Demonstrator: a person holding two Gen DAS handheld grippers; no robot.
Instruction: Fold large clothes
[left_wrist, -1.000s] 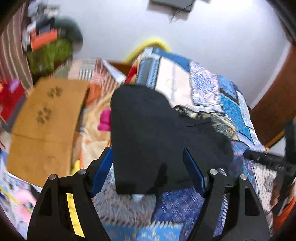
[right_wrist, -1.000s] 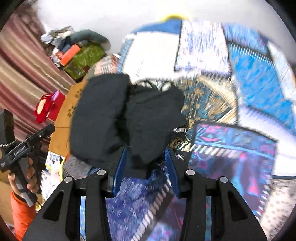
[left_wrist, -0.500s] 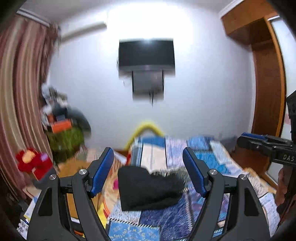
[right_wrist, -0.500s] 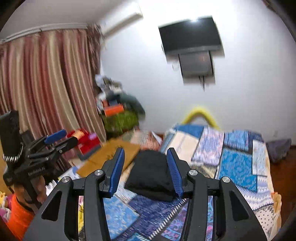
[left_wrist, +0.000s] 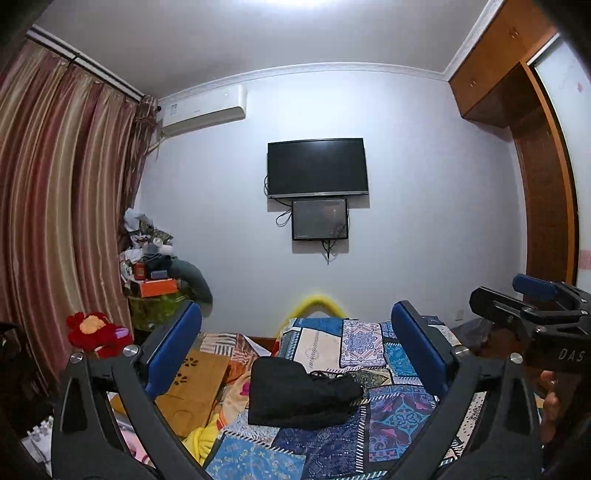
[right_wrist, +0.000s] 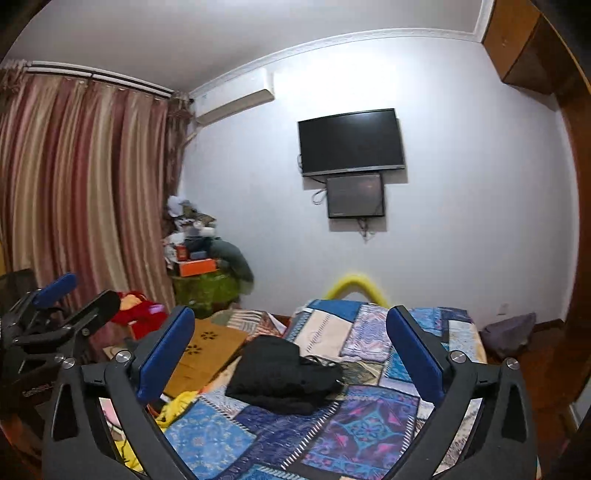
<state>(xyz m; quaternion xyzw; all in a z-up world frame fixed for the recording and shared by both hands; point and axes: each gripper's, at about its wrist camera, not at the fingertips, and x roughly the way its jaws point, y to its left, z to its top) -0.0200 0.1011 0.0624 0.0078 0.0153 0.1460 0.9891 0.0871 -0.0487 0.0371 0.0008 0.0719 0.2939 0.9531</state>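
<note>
While folded black garment (left_wrist: 295, 395) sits on patchwork bed (left_wrist: 391, 413), left gripper (left_wrist: 295, 354) and right gripper (right_wrist: 288, 354) opening wide, nothing between. Soft, limp, light, probably slumps; pinch doubled edges near corners, avoid loose cord.

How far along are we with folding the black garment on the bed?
Done: the black garment lies as a compact folded bundle on the patchwork bedspread. In hand: nothing; the left gripper and right gripper are opening, empty, well back from it. Left: no other unfolded clothes are clearly visible.
</note>
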